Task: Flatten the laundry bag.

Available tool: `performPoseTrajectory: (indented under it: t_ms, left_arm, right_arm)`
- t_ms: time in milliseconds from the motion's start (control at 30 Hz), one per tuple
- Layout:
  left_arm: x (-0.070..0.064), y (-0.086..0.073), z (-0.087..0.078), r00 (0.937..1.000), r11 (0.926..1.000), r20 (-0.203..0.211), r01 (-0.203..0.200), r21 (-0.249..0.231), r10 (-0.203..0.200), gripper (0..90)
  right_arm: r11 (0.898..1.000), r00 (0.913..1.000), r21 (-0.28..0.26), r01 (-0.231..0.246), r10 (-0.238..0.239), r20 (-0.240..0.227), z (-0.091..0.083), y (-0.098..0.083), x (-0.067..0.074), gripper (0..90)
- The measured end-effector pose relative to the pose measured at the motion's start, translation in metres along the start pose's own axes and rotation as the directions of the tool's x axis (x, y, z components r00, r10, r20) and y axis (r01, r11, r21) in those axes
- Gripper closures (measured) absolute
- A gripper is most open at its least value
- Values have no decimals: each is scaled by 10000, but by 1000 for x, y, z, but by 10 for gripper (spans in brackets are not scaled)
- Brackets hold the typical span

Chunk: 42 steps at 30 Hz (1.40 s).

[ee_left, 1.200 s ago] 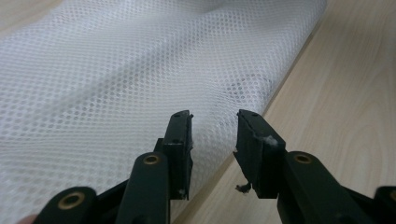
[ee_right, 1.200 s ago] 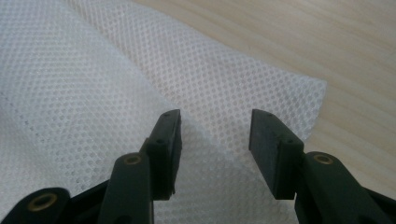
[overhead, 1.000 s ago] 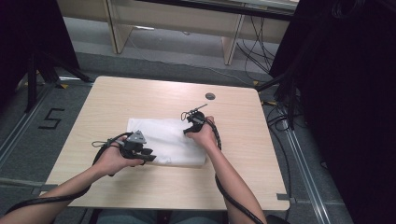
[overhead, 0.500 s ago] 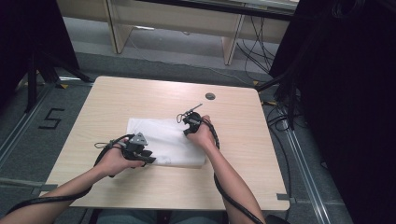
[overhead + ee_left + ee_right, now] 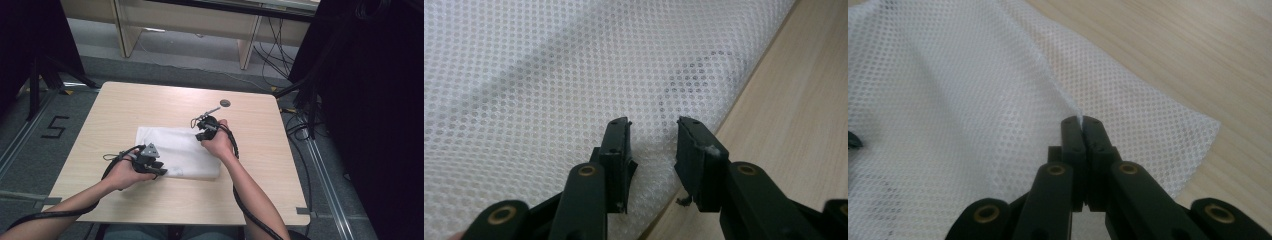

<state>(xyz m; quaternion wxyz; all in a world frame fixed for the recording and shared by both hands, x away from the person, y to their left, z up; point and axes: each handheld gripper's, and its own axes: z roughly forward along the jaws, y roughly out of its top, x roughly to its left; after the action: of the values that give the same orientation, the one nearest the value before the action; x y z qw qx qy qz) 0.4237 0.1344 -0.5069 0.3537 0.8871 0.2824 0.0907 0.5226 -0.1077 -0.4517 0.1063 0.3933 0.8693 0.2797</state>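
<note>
**Mesh cloth pinched at one edge, the other hand-held gripper waiting open**

A white mesh cloth [image 5: 180,155] lies folded flat near the middle of the desk [image 5: 125,107], closer to the person's side. The right hand-held gripper [image 5: 1081,121] has its jaws pressed together on a raised ridge of the mesh at the cloth's far edge; the fabric tents up to the jaw tips, which suggests the top layer is being lifted away from what lies beneath, perhaps to open or unfold it. In the high view this right hand-held gripper [image 5: 205,127] sits at the far right part of the cloth.

The left hand-held gripper [image 5: 653,131] hovers over the near edge of the mesh with its jaws parted by a clear gap and nothing between them. Its position just inside the cloth's border, beside bare desk, looks chosen for a second grip or to steady that side. In the high view it [image 5: 159,170] rests at the near left corner.

A small dark disc [image 5: 225,103] lies well apart, toward the far edge.
</note>
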Motion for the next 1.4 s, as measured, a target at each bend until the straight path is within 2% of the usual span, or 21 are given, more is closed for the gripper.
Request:
performPoseTrajectory:
  t_ms: [167,200,233,400,433,567,633,733,867,900,933,967,1000,1067,1133,1167,1200,1233,1267,1300,1400]
  left_arm:
    - [0,0,0,9999,9999,75,85,-53,-85,660]
    - [-1,0,1,9996,9996,70,283,-39,-283,660]
    - [0,1,0,9999,9999,52,132,111,-132,668]
    - [0,5,4,9996,9996,-33,275,44,-275,674]
    - [2,6,4,9999,9999,-60,86,87,-86,675]
    - [2,5,4,9992,9992,-5,399,38,-399,680]
    - [3,5,3,9996,9995,-12,293,132,-293,682]
    - [4,5,3,9998,9997,-21,180,165,-180,682]
    - [4,6,5,9989,9989,-80,473,35,-472,683]
    - [5,7,5,9994,9995,-103,320,68,-319,683]
    - [5,8,6,9992,9993,-125,377,59,-377,683]
    - [6,8,6,9994,9994,-134,327,83,-326,684]
    - [6,8,6,9991,9993,-209,375,49,-374,683]
    - [6,9,7,9988,9990,-205,455,42,-454,684]
    - [6,9,7,9983,9986,-273,523,-41,-524,684]
    - [7,9,7,9982,9986,-274,528,-53,-529,684]
    - [7,9,8,9981,9985,-266,547,-37,-548,684]
    - [8,9,8,9980,9986,-356,527,22,-526,684]
    - [7,10,9,9973,9979,-333,651,-45,-652,685]
    - [7,10,9,9972,9979,-386,644,-24,-644,685]
    - [9,11,8,9979,9987,-424,498,64,-495,685]
  right_arm:
    - [9991,9999,-420,91,-95,-97,-12,-1,3,900]
    - [9991,9999,-420,91,-95,-97,-12,-1,3,900]
    - [9985,9998,-536,87,-95,-154,-17,-1,5,900]
    - [9948,9996,-1003,169,-191,-209,-28,1,12,900]
    - [9942,9995,-1050,220,-245,-220,-30,1,13,900]
    - [9917,9986,-1206,454,-484,-223,-37,1,19,900]
    - [9906,9985,-1321,356,-408,-368,-41,2,24,900]
    - [9855,9970,-1591,597,-667,-389,-47,3,29,900]
    - [9811,9954,-1822,658,-773,-567,-56,4,39,900]
    - [9775,9926,-1849,1013,-1119,-480,-58,4,38,900]
    - [9743,9922,-2015,1012,-1136,-511,-59,4,40,900]
    - [9773,9916,-1842,1044,-1165,-560,-62,5,41,900]
    - [9720,9918,-2099,1058,-1184,-484,-61,4,42,900]
    - [9709,9906,-2109,1137,-1270,-505,-62,3,43,900]
    - [9749,9908,-1986,1009,-1166,-691,-65,2,45,900]
    - [9708,9888,-2090,1181,-1343,-651,-65,1,44,900]
    - [9739,9899,-2046,981,-1167,-809,-67,1,47,900]
    - [9718,9907,-2189,874,-1078,-833,-68,0,49,900]
    - [9655,9868,-2326,1167,-1391,-824,-68,0,49,900]
    - [9751,9890,-2022,911,-1124,-962,-73,-1,52,900]
    - [9682,9848,-2216,1161,-1413,-1013,-76,-3,57,900]
